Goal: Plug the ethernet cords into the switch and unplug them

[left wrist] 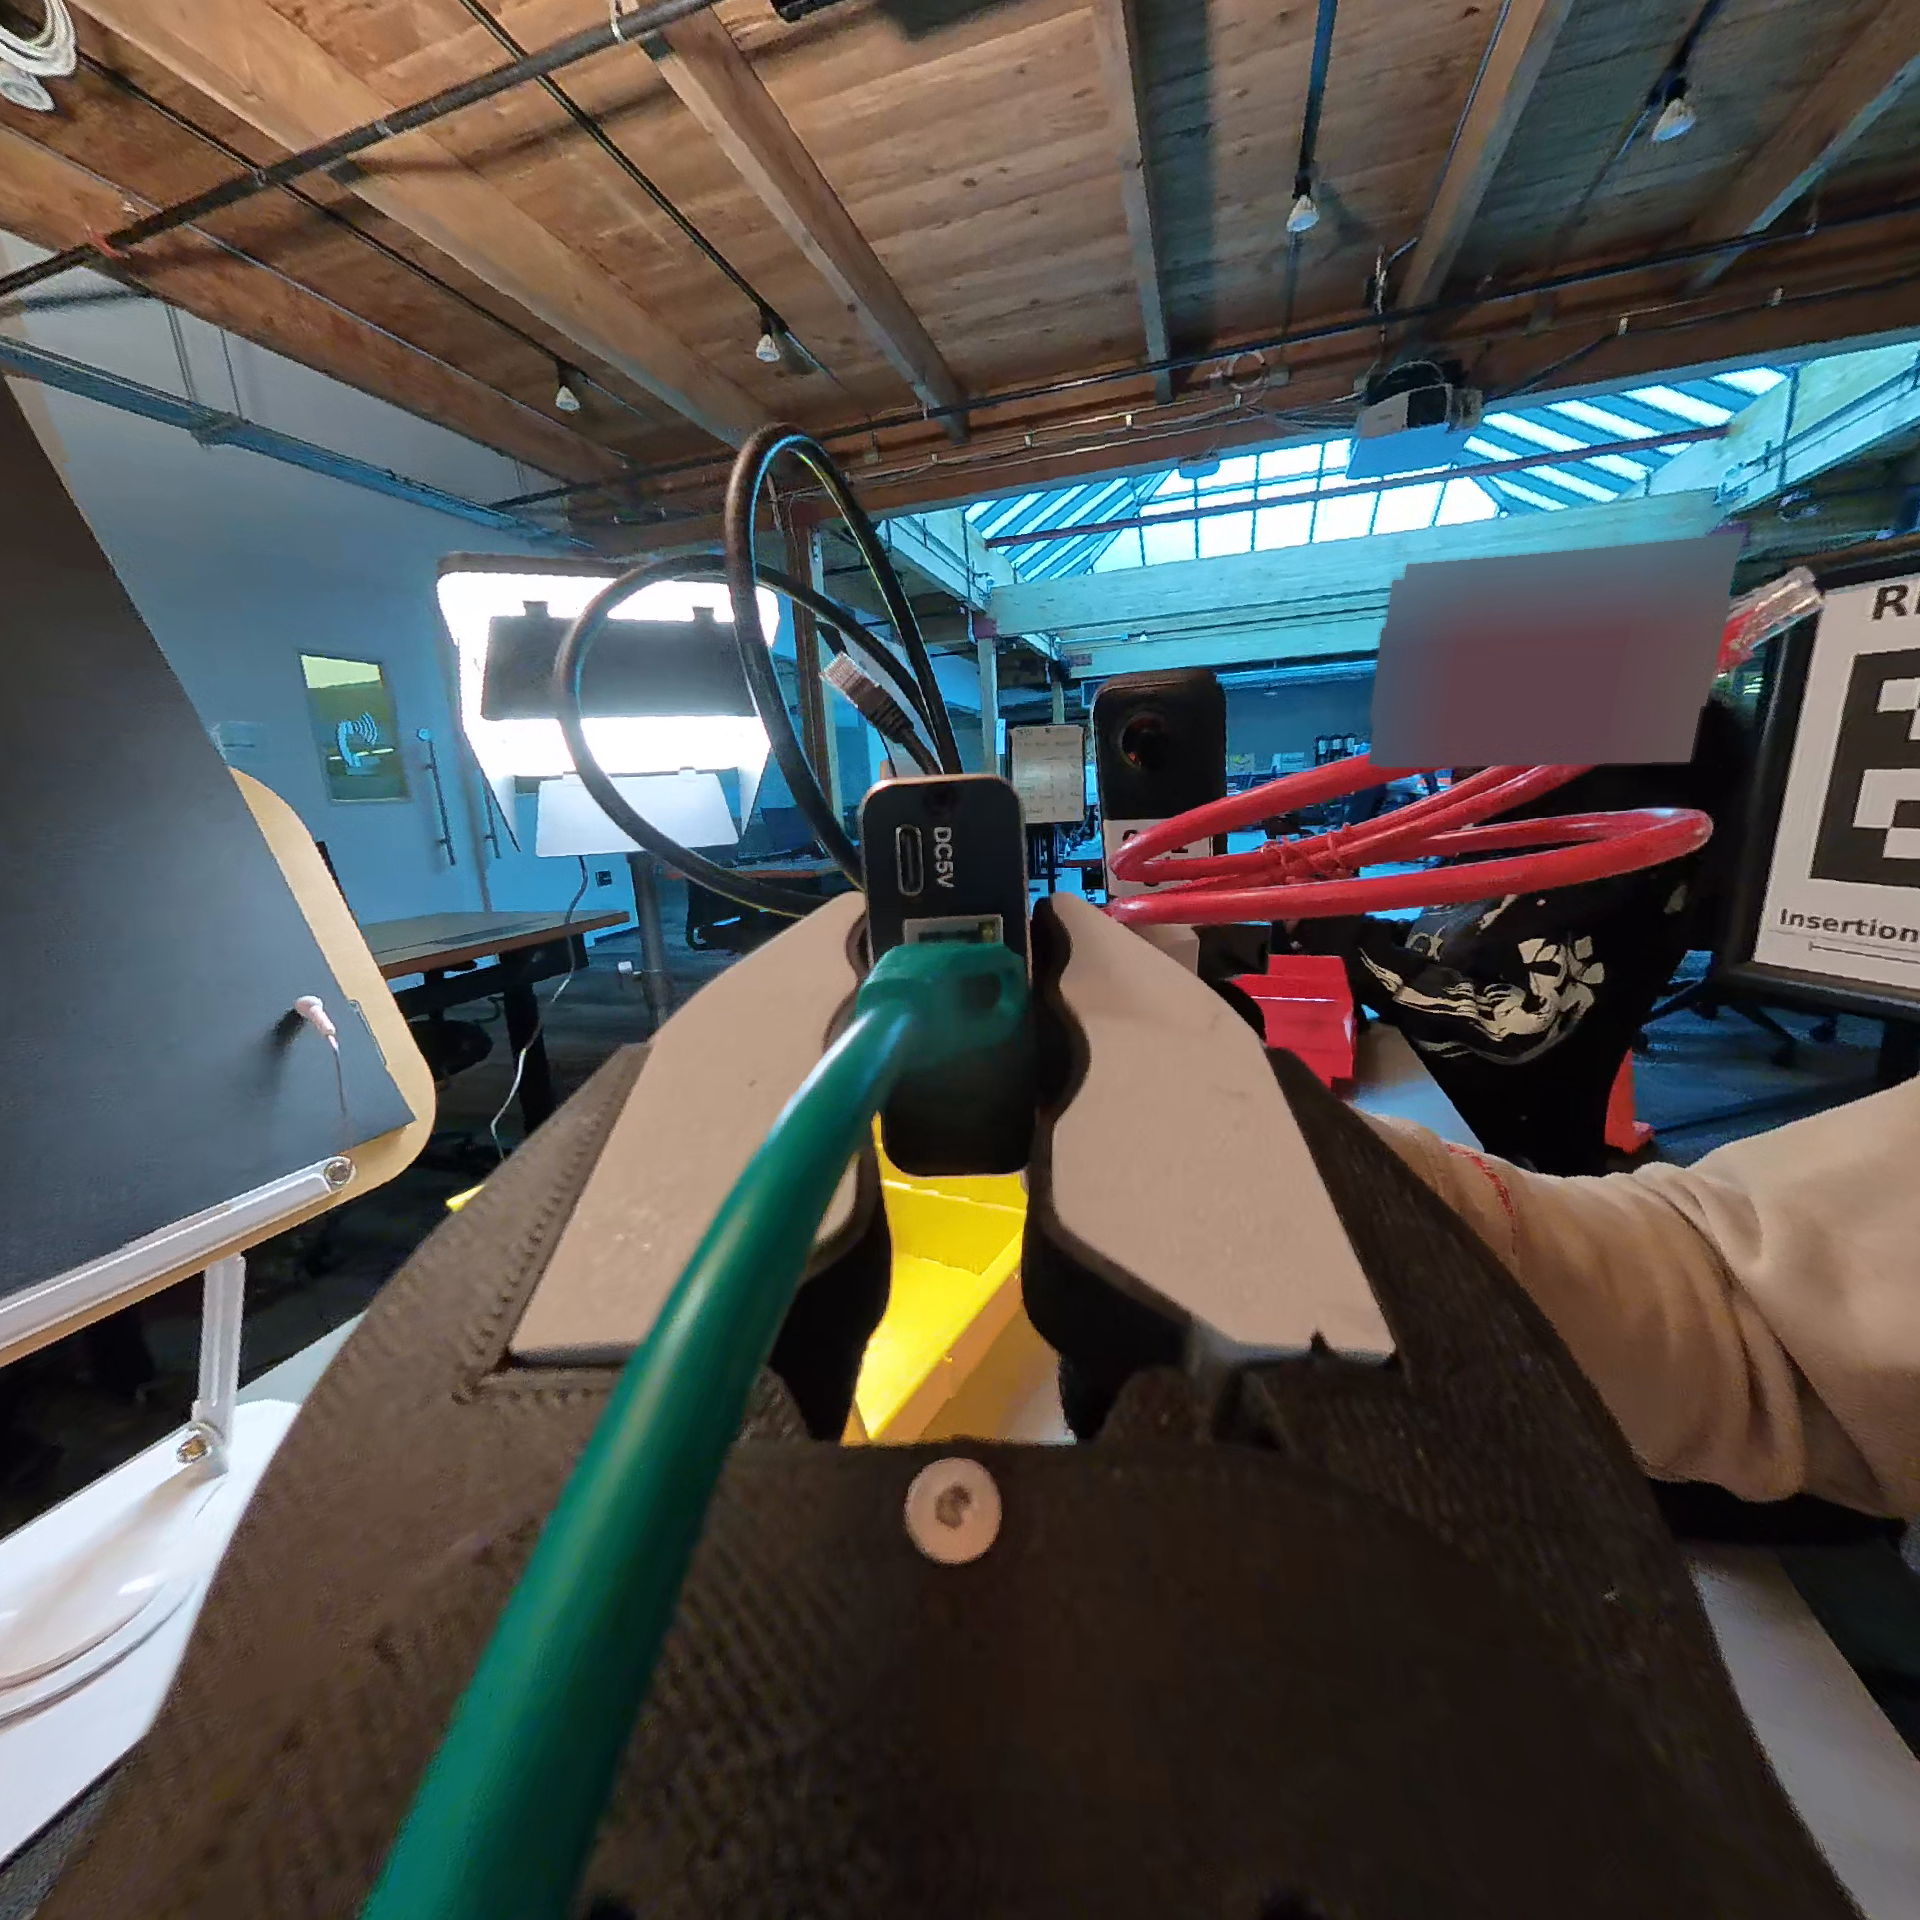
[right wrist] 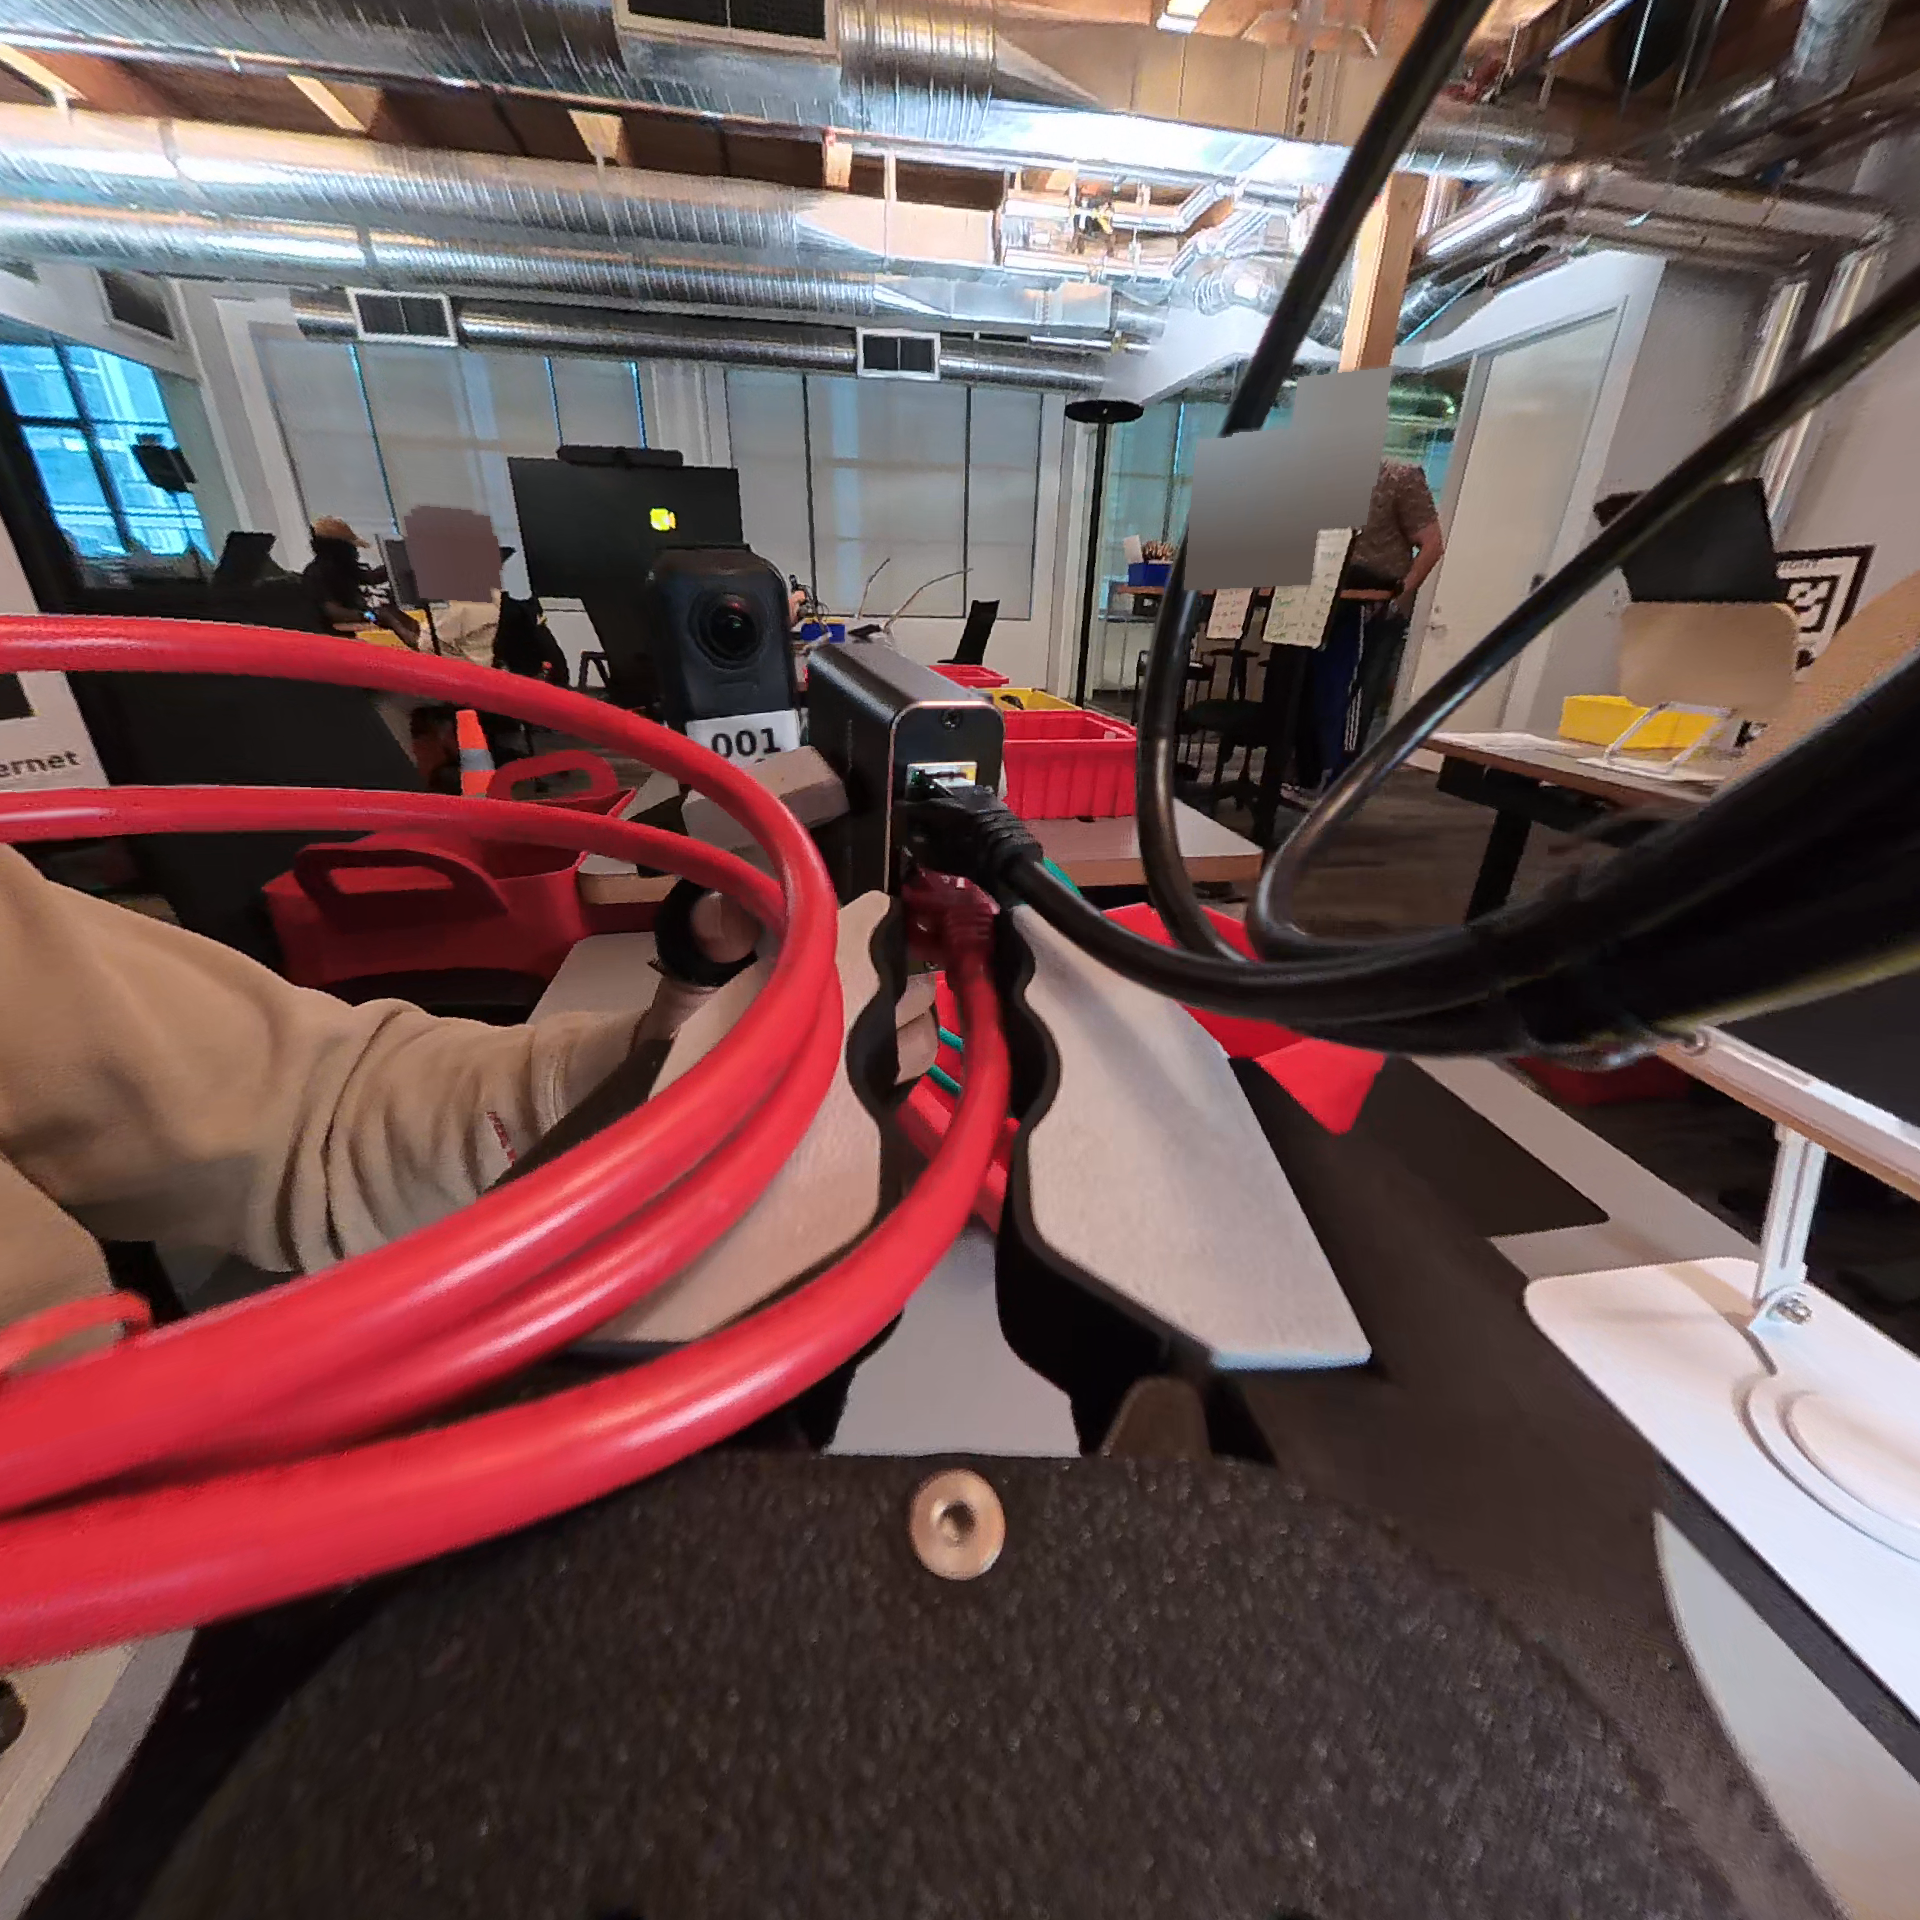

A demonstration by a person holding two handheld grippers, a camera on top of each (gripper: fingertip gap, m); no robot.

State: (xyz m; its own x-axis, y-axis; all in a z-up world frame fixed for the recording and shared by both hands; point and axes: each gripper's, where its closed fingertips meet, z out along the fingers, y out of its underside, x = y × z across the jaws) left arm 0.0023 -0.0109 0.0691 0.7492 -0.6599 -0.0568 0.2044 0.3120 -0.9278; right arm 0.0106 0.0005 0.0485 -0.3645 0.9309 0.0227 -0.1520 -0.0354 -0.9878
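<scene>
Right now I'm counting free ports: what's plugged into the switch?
A green cord on one end of the switch; black and red cords on the other. Any remaining ports are hidden.

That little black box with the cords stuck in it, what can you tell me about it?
The switch is a small black slab with rounded corners and a metallic-looking rim, held upright in the air, clamped between the left gripper fingers. Its near end has a small oval socket above a port holding the green cord. Its opposite end holds a black cord in the top port and a red plug just below, which the right gripper pinches.
</scene>
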